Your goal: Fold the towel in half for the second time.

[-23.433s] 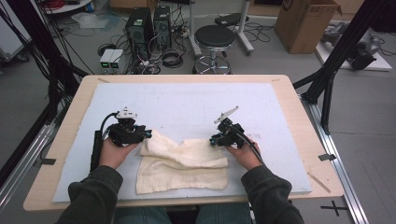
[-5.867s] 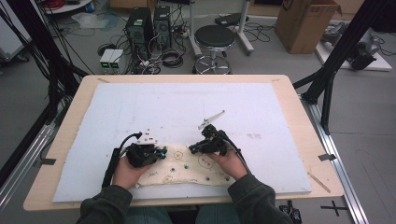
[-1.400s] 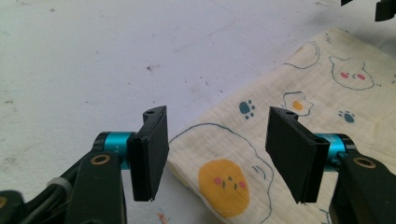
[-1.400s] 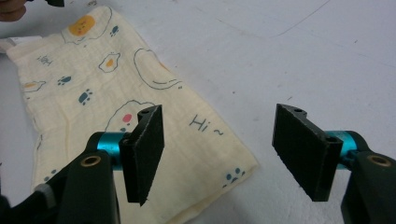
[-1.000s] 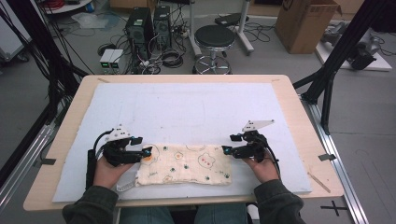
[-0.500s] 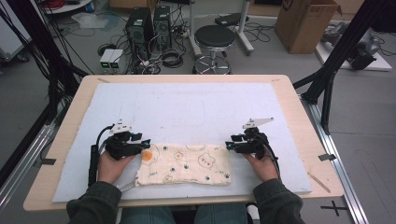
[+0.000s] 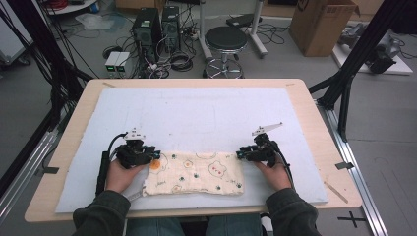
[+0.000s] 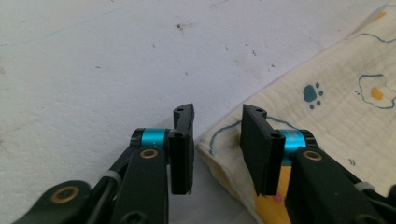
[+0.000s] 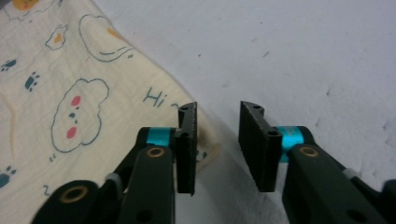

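While the cloth's corner seems unpinched, left gripper's fingers just narrowed.

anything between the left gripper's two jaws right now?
Left gripper view: the corner of the cream printed cloth sits in the gap of the left gripper, over the white table cover. The jaws have just been closing, pads not yet pressing.
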The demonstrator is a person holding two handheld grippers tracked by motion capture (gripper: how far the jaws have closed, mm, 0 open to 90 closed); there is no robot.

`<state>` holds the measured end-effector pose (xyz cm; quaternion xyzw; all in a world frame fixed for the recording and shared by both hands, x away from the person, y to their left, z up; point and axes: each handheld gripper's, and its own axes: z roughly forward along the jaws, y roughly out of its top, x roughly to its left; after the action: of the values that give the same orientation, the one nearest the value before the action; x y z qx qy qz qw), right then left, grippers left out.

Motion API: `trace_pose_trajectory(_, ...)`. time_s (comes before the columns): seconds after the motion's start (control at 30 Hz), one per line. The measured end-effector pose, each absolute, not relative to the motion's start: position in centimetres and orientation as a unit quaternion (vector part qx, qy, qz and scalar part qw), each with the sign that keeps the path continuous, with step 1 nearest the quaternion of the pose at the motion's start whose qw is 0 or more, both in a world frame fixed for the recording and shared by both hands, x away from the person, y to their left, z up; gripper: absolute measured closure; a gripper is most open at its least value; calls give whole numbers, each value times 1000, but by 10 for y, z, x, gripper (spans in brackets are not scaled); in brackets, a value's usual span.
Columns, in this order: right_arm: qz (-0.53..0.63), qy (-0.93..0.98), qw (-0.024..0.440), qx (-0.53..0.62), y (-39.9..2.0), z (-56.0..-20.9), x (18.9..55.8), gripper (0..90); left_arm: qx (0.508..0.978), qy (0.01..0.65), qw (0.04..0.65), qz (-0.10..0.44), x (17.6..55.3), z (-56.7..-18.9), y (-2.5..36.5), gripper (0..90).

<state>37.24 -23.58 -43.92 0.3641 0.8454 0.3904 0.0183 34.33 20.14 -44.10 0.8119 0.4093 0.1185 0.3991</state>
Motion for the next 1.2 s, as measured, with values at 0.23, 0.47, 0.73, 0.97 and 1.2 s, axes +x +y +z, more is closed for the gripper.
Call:
trace_pose_trajectory(0.23,383,856,12,347,-230,-439,369,844,827,386,392,120,339,-439,197,835)
trace_pose_trajectory(0.47,392,850,13,351,-234,-437,373,861,819,389,401,130,337,-436,200,845)
trace_pose_trajectory(0.73,410,843,45,345,-233,-426,373,861,808,394,410,154,336,-433,203,848)
trace_pose_trajectory(0.97,425,835,73,342,-233,-419,371,862,792,396,431,176,333,-428,206,850)
trace_pose_trajectory(1.2,450,823,76,339,-238,-412,369,862,789,377,445,194,325,-419,209,850)
